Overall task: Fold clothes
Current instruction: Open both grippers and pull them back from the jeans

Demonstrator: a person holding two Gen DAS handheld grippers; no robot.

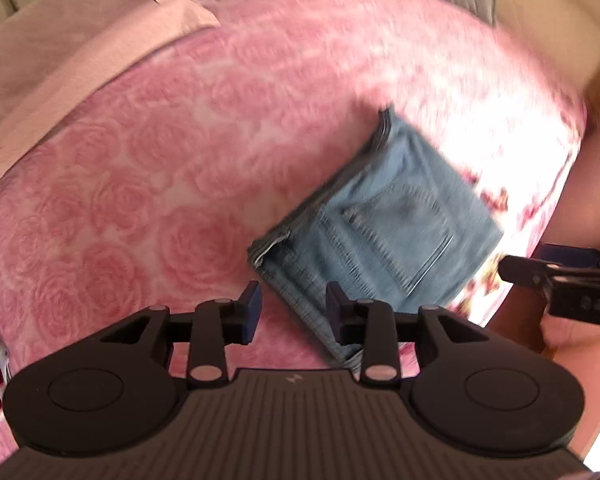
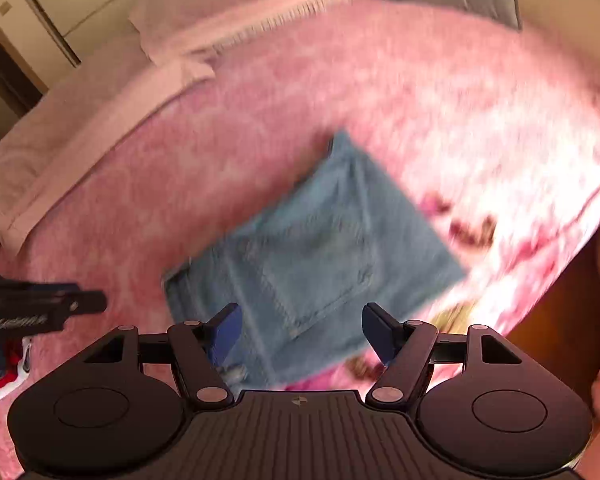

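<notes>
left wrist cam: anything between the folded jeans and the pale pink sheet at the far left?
Nothing lies there. In the left wrist view, only bare rose-patterned pink blanket runs from the folded jeans to the pale pink sheet.

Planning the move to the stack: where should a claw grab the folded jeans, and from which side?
Take the folded jeans at the layered hem corner nearest the left claw, coming down from the near-left side. The stacked edges there look thick and open, so a finger could probably slide under. The pocket face lies flat on the pink blanket and offers no pinch.
</notes>
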